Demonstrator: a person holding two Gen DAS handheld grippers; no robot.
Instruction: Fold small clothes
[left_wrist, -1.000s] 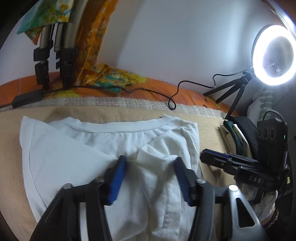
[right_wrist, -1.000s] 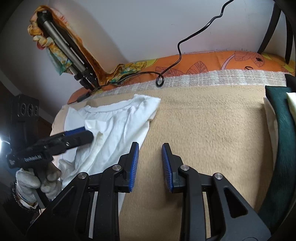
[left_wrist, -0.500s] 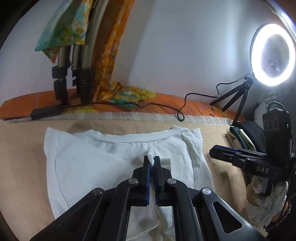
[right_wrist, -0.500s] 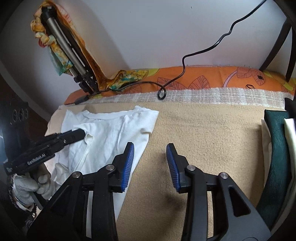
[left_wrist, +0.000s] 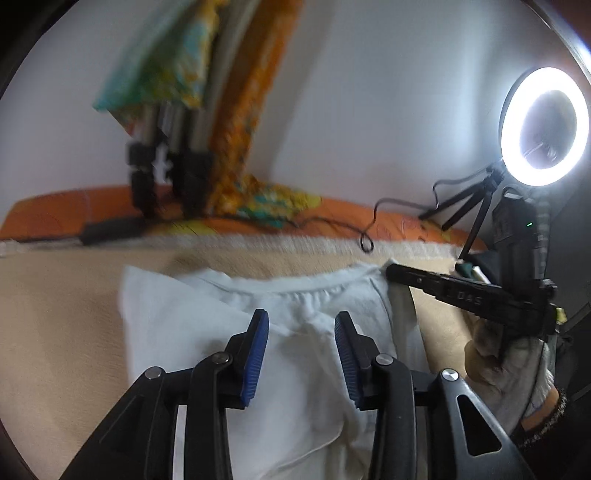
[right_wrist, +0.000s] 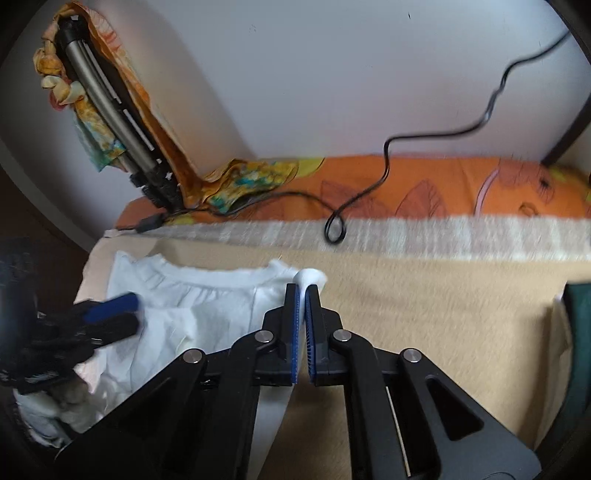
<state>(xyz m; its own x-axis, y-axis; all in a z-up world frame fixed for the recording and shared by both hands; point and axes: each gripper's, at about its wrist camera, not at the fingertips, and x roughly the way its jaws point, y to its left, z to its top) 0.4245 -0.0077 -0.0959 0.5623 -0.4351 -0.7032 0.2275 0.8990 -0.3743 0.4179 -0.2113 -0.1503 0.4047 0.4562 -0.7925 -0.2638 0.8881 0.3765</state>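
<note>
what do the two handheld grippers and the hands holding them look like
Both are black plastic with angular linkage arms, silver pivot bolts and ribbed blue pads lining the jaws: left gripper, right gripper. The right one carries white lettering along its side and a black box with a small green light. The right hand wears a pale grey knit glove with an orange cuff band.

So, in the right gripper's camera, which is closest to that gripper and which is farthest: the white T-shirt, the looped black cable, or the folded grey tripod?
1. White T-shirt: its sleeve is pinched in the right gripper.
2. Looped black cable: straight ahead, on the blanket's pale edge.
3. Folded grey tripod: far left, leaning against the wall.
</note>
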